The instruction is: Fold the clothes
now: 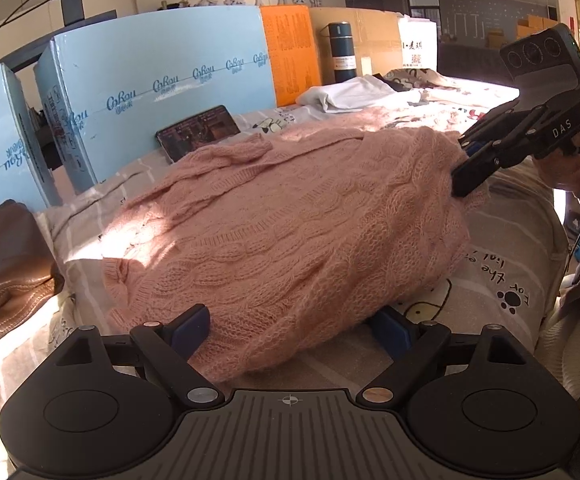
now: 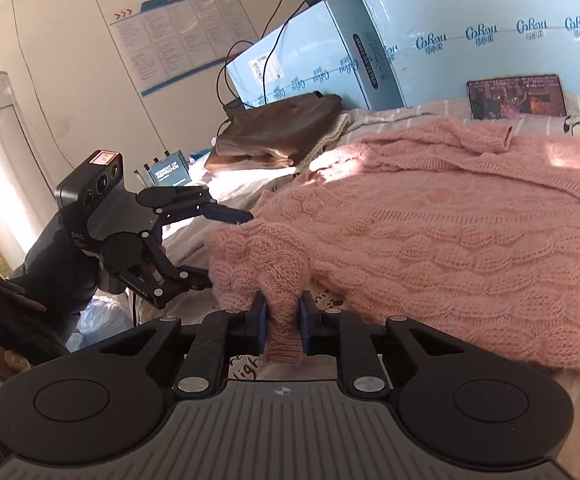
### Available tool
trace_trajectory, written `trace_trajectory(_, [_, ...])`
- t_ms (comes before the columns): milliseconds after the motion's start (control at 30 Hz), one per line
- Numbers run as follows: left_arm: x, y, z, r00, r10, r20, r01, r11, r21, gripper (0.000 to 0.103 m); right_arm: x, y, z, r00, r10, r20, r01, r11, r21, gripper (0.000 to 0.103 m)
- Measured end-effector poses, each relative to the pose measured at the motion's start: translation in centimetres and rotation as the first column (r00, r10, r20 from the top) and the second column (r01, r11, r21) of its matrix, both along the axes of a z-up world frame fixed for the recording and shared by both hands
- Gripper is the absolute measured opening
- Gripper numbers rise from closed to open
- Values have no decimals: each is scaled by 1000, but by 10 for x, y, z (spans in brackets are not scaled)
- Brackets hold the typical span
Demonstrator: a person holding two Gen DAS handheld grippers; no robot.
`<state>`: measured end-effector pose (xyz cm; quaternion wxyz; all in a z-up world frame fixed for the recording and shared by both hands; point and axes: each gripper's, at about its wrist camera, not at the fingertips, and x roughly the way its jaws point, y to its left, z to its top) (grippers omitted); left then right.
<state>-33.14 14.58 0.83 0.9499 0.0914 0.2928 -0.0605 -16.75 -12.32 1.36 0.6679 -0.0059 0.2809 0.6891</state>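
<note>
Pink cable-knit sweater lies spread across the printed bedsheet, one near edge bunched up. The right gripper is clamped on a hanging strip of that knit. The left gripper has its fingers spread wide around the bunched edge, seemingly not pinching it, though the wool hides the pads. To fold cleanly, both grips should hold matching corners at equal height, so the loose knit carries over flat rather than stretching or sagging.
</note>
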Motion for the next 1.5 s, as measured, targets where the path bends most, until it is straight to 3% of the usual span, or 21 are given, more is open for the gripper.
trace_trajectory(100, [3, 5, 5, 999, 27, 47, -25, 998, -52, 90, 12, -3, 17, 992, -94, 79, 90, 994, 54, 14])
trace_trajectory(200, [10, 11, 9, 994, 81, 80, -73, 992, -99, 90, 19, 0, 21, 975, -160, 155, 157, 987, 33, 17])
trace_trajectory(233, [14, 12, 9, 992, 101, 79, -93, 990, -107, 90, 20, 2, 20, 967, -181, 178, 181, 983, 19, 26])
trace_trajectory(267, [17, 13, 8, 990, 123, 75, -114, 987, -111, 90, 21, 3, 18, 959, -202, 201, 205, 979, 6, 44])
trace_trajectory(333, [25, 15, 4, 984, 167, 57, -161, 982, -99, 90, 24, 6, 14, 942, -240, 234, 251, 968, -17, 56])
trace_trajectory(467, [35, 15, 1, 976, 215, 28, -212, 974, -85, 92, 31, 12, 3, 920, -296, 258, 321, 945, -61, 61])
trace_trajectory(567, [41, 12, -2, 970, 243, 7, -243, 969, -35, 99, 29, 22, -8, 885, -301, 356, 363, 924, -120, 62])
trace_trajectory(700, [44, 9, 1, 975, 221, 21, -220, 975, -28, 100, 22, 33, -22, 819, -250, 516, 384, 908, -168, 68])
trace_trajectory(733, [45, 8, 2, 976, 215, 25, -215, 976, -26, 100, 22, 33, -21, 816, -248, 522, 383, 909, -166, 68])
trace_trajectory(800, [46, 6, 3, 979, 204, 32, -203, 979, -22, 100, 28, 30, -15, 830, -265, 491, 380, 913, -148, 68])
trace_trajectory(933, [50, 4, 7, 982, 181, 45, -180, 984, -14, 100, 37, 26, -10, 907, -230, 352, 295, 945, -142, 62])
trace_trajectory(1000, [54, 1, 3, 986, 165, 34, -165, 986, -7, 100, 30, 33, -15, 911, -191, 366, 267, 949, -170, 41])
trace_trajectory(1033, [55, 0, 0, 986, 162, 29, -162, 987, -5, 100, 26, 35, -16, 906, -173, 386, 254, 952, -171, 20])
trace_trajectory(1067, [56, -1, -2, 987, 161, 27, -161, 987, -4, 100, 21, 37, -17, 897, -155, 415, 242, 956, -165, 12])
trace_trajectory(1100, [56, -1, -3, 987, 161, 28, -161, 987, -6, 100, 16, 38, -18, 886, -138, 443, 229, 960, -159, 11])
trace_trajectory(1200, [55, 1, 1, 985, 167, 50, -165, 986, -33, 100, 20, 40, -11, 860, -175, 479, 258, 960, -113, 10])
trace_trajectory(1333, [63, 5, -9, 984, 176, -11, -176, 982, -64, 100, 27, 49, -19, 835, -161, 526, 281, 947, -156, 10])
trace_trajectory(1400, [63, 8, -5, 986, 166, 4, -166, 983, -74, 100, 28, 51, -24, 835, -144, 532, 274, 946, -175, 12])
trace_trajectory(1433, [62, 11, 1, 985, 169, 27, -166, 983, -75, 100, 33, 49, -20, 844, -154, 513, 273, 948, -164, 18])
trace_trajectory(1467, [63, 14, 6, 983, 177, 52, -173, 982, -73, 100, 37, 48, -15, 854, -165, 494, 271, 950, -153, 37])
trace_trajectory(1500, [66, 18, 13, 977, 198, 79, -193, 979, -67, 100, 44, 46, -9, 867, -189, 461, 277, 952, -132, 47])
